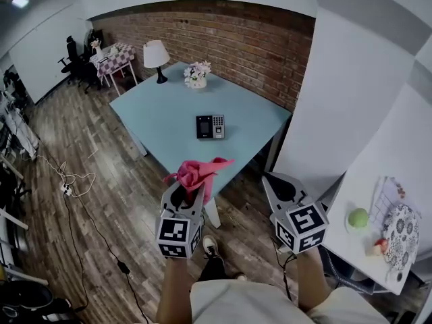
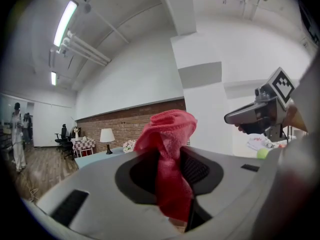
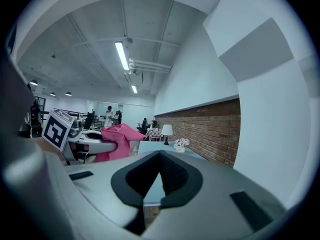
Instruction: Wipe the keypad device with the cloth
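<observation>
**Off the table's near corner: cloth in left claw**

Above the wood floor (image 1: 101,181), short of the blue table (image 1: 155,113), we hold the left gripper (image 1: 191,196) clamped on the pink cloth (image 1: 200,170), which bunches up out of its jaws. Our right gripper (image 1: 282,184) is closed, nothing between its jaws. The keypad device (image 1: 210,126) lies flat mid-table, well apart from both grippers.

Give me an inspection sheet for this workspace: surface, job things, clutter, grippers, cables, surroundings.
Surface: light blue square table.
Job's things: black keypad device flat on the table; pink cloth clamped in the left gripper.
Clutter: white-shaded lamp and white flower pot near the far edge.
Grippers: left gripper shut on the cloth; right gripper shut, empty.
Cables: white cord and black cord on the wooden floor.
Surroundings: red brick wall behind the table.
</observation>
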`<move>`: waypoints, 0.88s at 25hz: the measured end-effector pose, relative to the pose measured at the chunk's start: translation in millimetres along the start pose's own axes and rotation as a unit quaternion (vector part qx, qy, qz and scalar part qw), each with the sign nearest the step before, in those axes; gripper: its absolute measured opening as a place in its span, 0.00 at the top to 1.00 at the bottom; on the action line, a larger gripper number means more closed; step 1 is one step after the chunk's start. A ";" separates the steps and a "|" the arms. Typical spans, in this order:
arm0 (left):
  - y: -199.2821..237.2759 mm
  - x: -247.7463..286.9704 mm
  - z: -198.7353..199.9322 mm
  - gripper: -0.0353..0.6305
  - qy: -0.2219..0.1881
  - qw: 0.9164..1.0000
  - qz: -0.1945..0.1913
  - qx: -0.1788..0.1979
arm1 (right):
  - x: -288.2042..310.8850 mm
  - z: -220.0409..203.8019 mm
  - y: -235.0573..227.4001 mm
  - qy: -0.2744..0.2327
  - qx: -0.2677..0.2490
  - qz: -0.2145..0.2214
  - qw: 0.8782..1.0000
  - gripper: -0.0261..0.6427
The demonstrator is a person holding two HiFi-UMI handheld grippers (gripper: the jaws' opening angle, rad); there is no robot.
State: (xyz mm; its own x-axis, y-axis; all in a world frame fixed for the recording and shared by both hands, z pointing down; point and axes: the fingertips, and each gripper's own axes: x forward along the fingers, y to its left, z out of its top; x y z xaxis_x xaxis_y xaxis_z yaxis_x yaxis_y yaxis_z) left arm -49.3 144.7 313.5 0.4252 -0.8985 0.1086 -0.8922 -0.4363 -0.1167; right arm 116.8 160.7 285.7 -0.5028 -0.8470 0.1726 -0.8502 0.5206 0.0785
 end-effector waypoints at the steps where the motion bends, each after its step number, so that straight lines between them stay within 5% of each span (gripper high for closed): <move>1: -2.1 -6.3 3.2 0.71 -0.004 1.000 0.001 0.002 | -5.1 2.2 2.7 -0.003 -0.002 0.000 1.000 0.96; 22: -22.6 -69.0 23.4 0.72 -0.018 0.999 0.021 0.032 | -56.4 17.8 35.8 -0.028 -0.022 0.012 0.999 0.96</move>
State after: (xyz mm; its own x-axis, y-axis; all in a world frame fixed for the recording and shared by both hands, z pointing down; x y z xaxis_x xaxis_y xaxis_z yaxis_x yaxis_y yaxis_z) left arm -55.0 215.4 285.6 0.3931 -0.9171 0.0673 -0.8984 -0.3986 -0.1843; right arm 112.0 225.3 261.3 -0.5311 -0.8387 0.1203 -0.8312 0.5433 0.1182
